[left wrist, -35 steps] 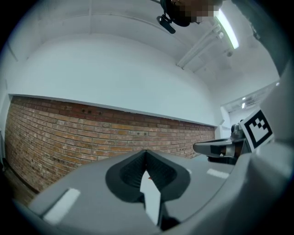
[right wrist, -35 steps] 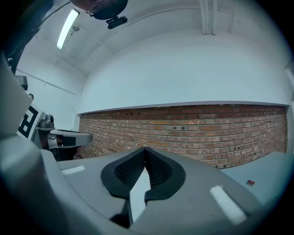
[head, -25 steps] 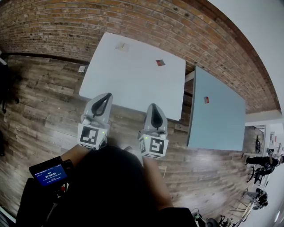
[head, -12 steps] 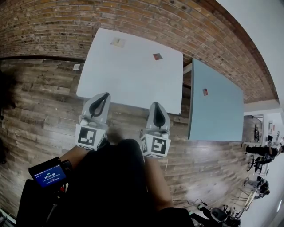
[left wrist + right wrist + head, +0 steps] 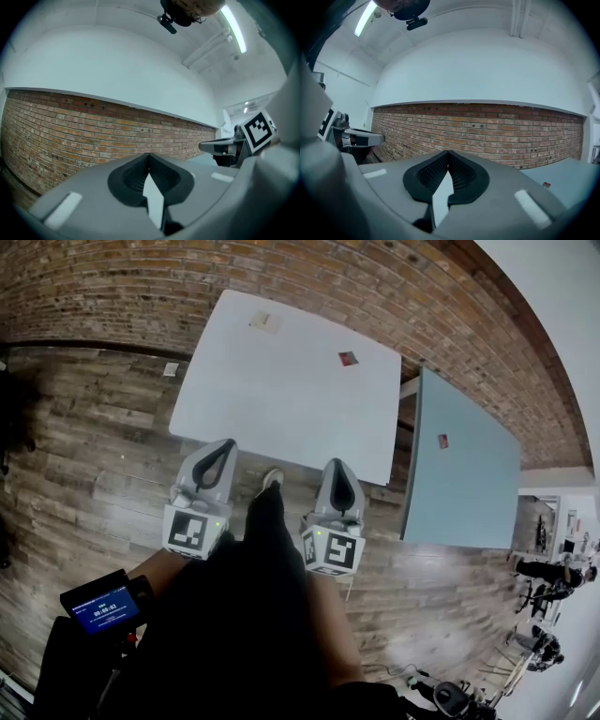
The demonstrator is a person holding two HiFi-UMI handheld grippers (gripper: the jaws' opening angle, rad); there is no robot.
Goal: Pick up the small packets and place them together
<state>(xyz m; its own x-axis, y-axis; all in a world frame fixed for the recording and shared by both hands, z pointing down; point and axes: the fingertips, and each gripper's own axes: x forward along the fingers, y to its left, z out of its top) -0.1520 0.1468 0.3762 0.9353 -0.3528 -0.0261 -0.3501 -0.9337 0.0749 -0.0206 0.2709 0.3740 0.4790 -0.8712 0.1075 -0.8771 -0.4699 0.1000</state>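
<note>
On white surface [image 5: 281,399], two small packets, beige packet [image 5: 265,322], red packet [image 5: 349,358], on blue-grey surface [image 5: 464,493], one third packet [image 5: 442,441], left gripper [image 5: 224,445], right gripper [image 5: 336,469], both closed, empty.

Both left gripper [image 5: 221,451] and right gripper [image 5: 337,474]: grey shells, black ribbed pads [image 5: 132,176], 1 black-and-white marker cube [image 5: 190,531] each. Dark clothing [image 5: 253,615]. 1 pale shoe [image 5: 271,480]. Black device [image 5: 101,607], blue screen.

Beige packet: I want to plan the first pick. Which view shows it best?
Head view: the beige packet lies unobstructed on the white table, near its far edge. Neither gripper view shows it.
</note>
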